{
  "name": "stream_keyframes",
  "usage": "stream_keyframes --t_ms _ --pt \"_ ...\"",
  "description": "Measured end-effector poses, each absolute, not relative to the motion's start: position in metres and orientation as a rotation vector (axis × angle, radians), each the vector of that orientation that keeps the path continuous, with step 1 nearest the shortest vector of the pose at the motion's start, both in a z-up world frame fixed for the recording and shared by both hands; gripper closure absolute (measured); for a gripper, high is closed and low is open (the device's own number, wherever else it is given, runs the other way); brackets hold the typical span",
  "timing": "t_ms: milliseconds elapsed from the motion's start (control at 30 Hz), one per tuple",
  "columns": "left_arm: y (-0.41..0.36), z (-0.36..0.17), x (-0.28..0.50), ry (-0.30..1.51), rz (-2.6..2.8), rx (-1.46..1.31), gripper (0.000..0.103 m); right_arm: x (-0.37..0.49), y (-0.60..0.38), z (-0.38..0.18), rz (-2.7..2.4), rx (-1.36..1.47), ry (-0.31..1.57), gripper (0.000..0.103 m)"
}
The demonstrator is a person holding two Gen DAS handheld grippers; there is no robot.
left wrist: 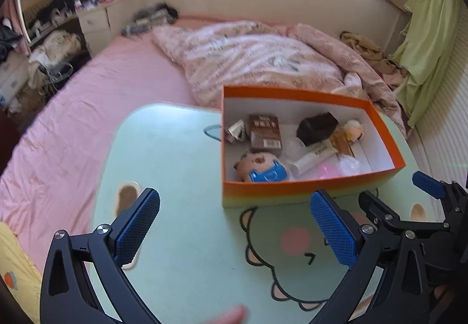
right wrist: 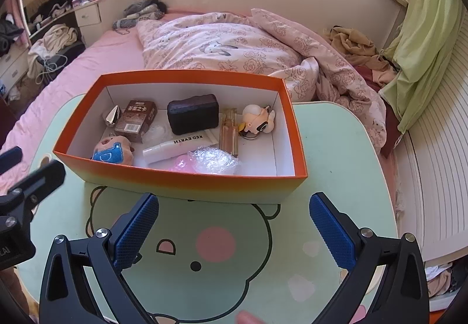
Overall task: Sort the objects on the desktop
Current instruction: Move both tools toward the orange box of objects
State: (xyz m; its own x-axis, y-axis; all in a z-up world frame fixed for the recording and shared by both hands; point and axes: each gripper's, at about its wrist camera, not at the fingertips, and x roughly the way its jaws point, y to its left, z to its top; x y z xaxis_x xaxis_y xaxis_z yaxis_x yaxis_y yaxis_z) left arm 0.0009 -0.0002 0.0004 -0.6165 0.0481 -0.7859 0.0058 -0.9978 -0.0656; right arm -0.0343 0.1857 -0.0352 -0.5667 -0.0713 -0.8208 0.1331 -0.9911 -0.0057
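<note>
while both tools hover low over the table (right wrist: 336,154), the left hand-held gripper (left wrist: 235,231) has its blue pads spread wide with nothing between them, and the right hand-held gripper (right wrist: 234,231) is also spread wide and empty. the orange box (right wrist: 187,183) stands in the middle of the right wrist view, on the far part of the green table, and the small objects are already inside it.

at the left of the box lie a brown carton (right wrist: 136,120) and a plush toy (right wrist: 112,150); in the centre a dark block (right wrist: 193,117) and a white tube (right wrist: 178,147); toward the right a glass bottle (right wrist: 228,130) and a small figure (right wrist: 259,119). near the front wall is crumpled clear plastic (right wrist: 213,161).

i judge the plush soft and easy to pinch at its body. the tube is probably light and smooth, so hold it across the middle. the bottle looks fragile and slippery; take its flat sides gently. the table itself seems already sorted.
</note>
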Motion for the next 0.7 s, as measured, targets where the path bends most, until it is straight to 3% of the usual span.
stream_keyframes --t_ms 367,533,600,700 --pt "0.009 0.016 0.023 -0.055 2.864 -1.251 0.0 -0.032 0.186 -0.031 -2.685 1.331 0.14 0.0" --pt "-0.006 0.02 0.006 -0.174 2.753 -1.327 0.001 -0.032 0.188 -0.032 -2.685 1.31 0.131 0.0" --pt "-0.015 0.019 -0.007 -0.189 2.707 -1.326 0.005 -0.03 0.191 -0.031 -2.696 1.288 0.118 0.003" --pt "-0.016 0.025 -0.033 -0.179 2.622 -1.323 0.022 -0.028 0.205 -0.032 -2.713 1.268 0.052 0.019"
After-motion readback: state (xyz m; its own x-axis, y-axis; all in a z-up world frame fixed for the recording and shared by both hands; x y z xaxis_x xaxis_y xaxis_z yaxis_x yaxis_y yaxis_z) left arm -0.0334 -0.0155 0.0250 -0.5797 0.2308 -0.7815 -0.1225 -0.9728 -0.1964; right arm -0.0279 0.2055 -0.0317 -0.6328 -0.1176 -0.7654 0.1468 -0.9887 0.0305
